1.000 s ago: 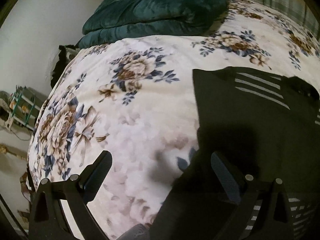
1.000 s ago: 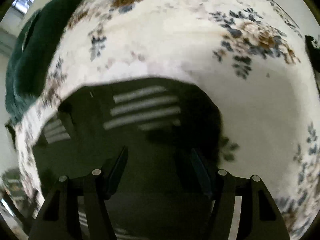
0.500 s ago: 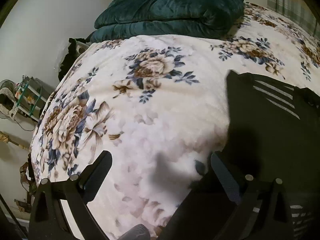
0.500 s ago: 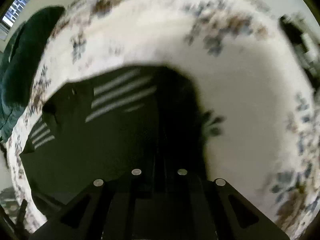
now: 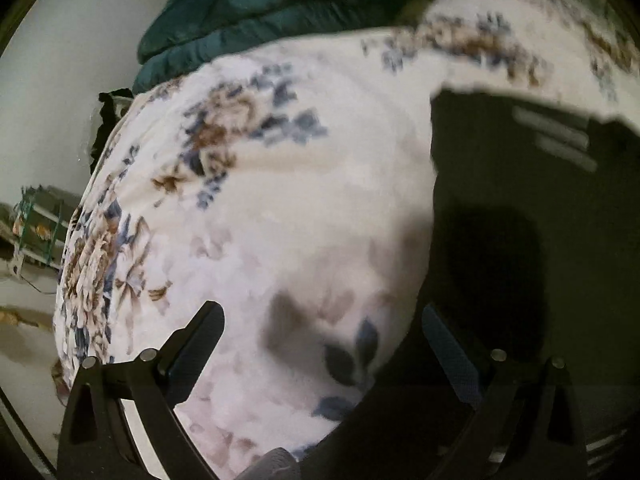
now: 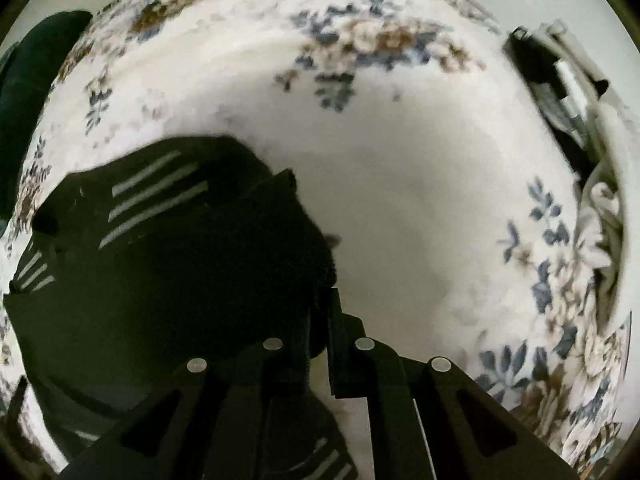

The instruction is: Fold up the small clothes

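At the lower middle of the right wrist view, my right tool (image 6: 319, 322) is pinched together on an edge of the black garment (image 6: 168, 280) — soft, matte knit with pale stripes, spreading to the left of the frame over the floral bedspread (image 6: 420, 184). In the left wrist view my left tool (image 5: 320, 344) stands apart, gripping nothing — the garment (image 5: 532, 240) lies to its right, under the right-hand finger. I judge the right tool nearer for the fold.

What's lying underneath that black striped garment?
The black garment lies on a floral bedspread, which shows all around it. The right claw is shut on its edge, lifting it a little. Whatever is beneath the rest of the cloth is covered.
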Tool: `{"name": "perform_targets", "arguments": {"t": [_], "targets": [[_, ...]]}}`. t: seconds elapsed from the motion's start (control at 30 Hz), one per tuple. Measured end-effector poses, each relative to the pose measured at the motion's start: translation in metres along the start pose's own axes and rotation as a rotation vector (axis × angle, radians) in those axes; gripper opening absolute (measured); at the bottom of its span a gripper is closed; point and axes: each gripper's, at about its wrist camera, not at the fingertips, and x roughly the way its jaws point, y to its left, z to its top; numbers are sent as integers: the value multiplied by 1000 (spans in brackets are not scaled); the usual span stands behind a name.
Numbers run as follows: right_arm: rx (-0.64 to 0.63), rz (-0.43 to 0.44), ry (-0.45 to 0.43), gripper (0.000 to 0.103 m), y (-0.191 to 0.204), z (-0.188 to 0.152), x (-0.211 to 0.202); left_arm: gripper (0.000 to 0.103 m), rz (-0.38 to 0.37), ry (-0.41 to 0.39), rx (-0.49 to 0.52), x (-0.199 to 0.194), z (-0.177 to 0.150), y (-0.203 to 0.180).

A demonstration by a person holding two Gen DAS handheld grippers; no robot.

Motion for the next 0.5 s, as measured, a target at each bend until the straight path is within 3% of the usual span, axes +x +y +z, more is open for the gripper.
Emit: {"name": "perform_targets", "arguments": {"t": [0.03,0.1,0.13,0.23,0.33,0.43,0.5], "targets": [[7,14,15,14,-2,1,0,101,-3,4,1,1,-2,3],[48,41,4,37,-9,1,-10,101,-7,-18,-12,-11,-3,10],[53,61,-30,41,-10,0,-21,101,-34,-48,-28,-23,-4,15],[-63,113,-120,42,18,-10,-50,101,-83,-90,-19,-41,0,10],[-222,147,-97,42,68,-21,-44,101,-74,-69,34,-27,4,-10],[-324,57,20,42,100,-37,-1,101,-38,-11,92,2,-1,-20],[-345,-25,78,37,97,-51,20,101,-87,2,72,8,-6,-13]]}}
